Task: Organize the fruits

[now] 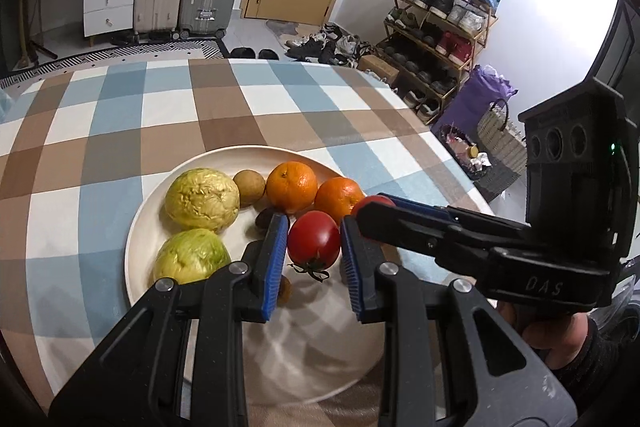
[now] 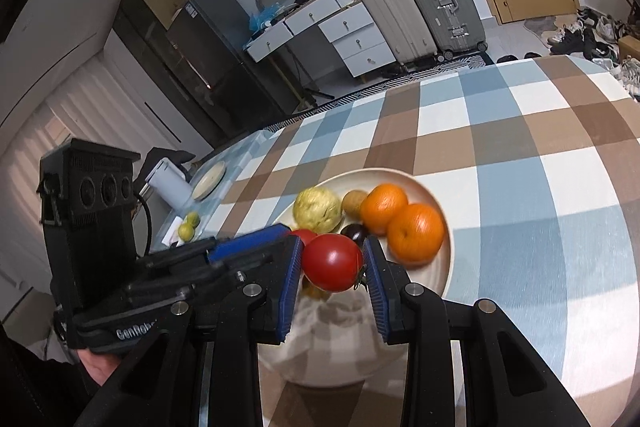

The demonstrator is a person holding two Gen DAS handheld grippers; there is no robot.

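Over the cream plate (image 1: 136, 239), which sits near the bench's (image 1: 120, 115) near edge on a checked cloth, both tongs carry a tomato. Left tongs (image 1: 314, 247) are closed onto a red tomato (image 1: 313, 239), blue pads pressing its two flanks, stem end toward the camera. Right tongs (image 2: 332, 263) likewise pinch a second tomato (image 2: 332, 262) across its middle. Two oranges (image 1: 291, 186), two pale green fruits (image 1: 202, 199), a small brown one and a dark one lie on the plate. I judge the tomatoes light, smooth-skinned and soft: a hard squeeze would bruise or split them, and the glossy skin may slip, so a gentle hold across the widest part, clear of the stem, seems safest
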